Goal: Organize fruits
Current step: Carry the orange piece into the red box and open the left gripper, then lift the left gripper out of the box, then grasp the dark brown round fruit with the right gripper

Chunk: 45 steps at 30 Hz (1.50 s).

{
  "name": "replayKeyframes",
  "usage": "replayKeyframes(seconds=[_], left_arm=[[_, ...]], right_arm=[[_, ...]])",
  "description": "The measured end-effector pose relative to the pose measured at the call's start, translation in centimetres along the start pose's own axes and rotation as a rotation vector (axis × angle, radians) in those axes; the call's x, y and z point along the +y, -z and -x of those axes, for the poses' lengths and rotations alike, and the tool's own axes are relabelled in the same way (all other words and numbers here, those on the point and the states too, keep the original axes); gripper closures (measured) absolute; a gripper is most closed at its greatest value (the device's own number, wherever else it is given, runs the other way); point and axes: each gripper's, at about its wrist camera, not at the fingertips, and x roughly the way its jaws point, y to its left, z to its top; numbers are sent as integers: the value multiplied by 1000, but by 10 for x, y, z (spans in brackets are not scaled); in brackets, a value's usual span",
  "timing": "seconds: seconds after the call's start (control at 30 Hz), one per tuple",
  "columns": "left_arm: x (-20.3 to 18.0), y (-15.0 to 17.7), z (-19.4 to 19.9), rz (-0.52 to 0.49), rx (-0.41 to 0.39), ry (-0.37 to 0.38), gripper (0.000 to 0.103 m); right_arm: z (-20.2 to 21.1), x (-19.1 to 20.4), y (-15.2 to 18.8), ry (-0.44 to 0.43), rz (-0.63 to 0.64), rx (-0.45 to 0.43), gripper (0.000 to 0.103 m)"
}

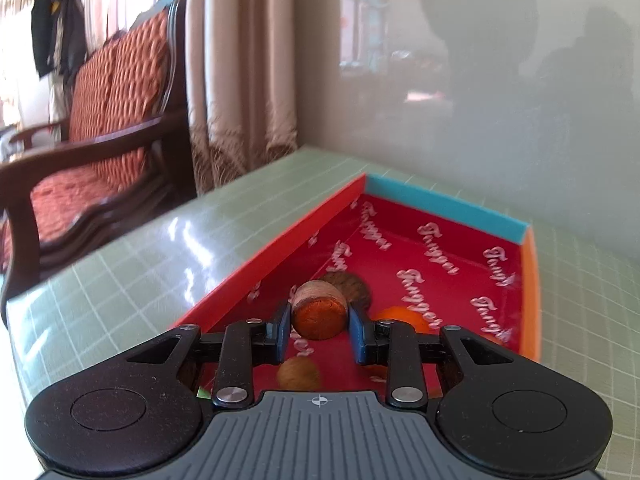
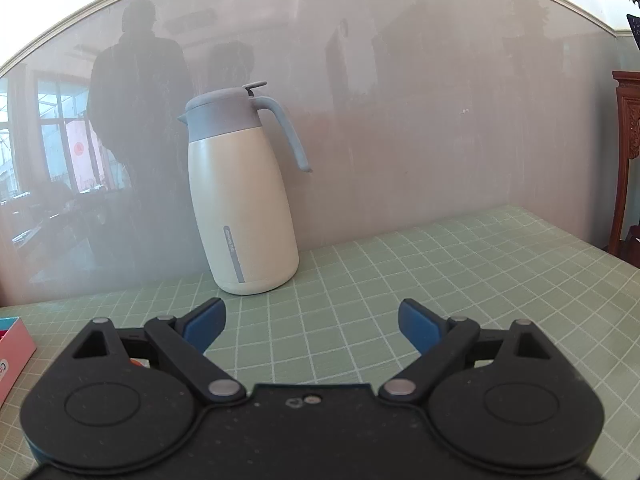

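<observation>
In the left wrist view my left gripper (image 1: 319, 326) is shut on a brown oval fruit (image 1: 319, 314) and holds it above the red box (image 1: 440, 256). The box has a blue far wall and an orange right wall. Inside it lie a dark brown fruit (image 1: 352, 286), an orange fruit (image 1: 400, 317) and a tan round fruit (image 1: 298, 374) below my fingers. In the right wrist view my right gripper (image 2: 312, 320) is open and empty above the green checked tablecloth (image 2: 440, 280).
A cream and grey thermos jug (image 2: 240, 200) stands against the glossy wall behind my right gripper. A pink box corner (image 2: 12, 344) sits at the far left. A dark wooden chair with red cushions (image 1: 100, 120) and a curtain (image 1: 240, 80) stand left of the table.
</observation>
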Motion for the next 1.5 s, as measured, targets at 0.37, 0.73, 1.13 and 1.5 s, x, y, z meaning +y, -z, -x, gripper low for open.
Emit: replayKeyframes(seconds=[0.37,0.73,1.13,1.5], left_arm=[[-8,2,0,-46,-1,-14,44],[-2,1,44,-45,-145,-22,11],[42,16,92,-32,-204,-79,5],[80,36,120,-30,-243,-102,3]], right_arm=[[1,2,1,5,9,-1,10],[0,11,2,-15,16,3,10],[-21,83,20,-248,111,169,19],[-56,144,51,-313,144,357,27]])
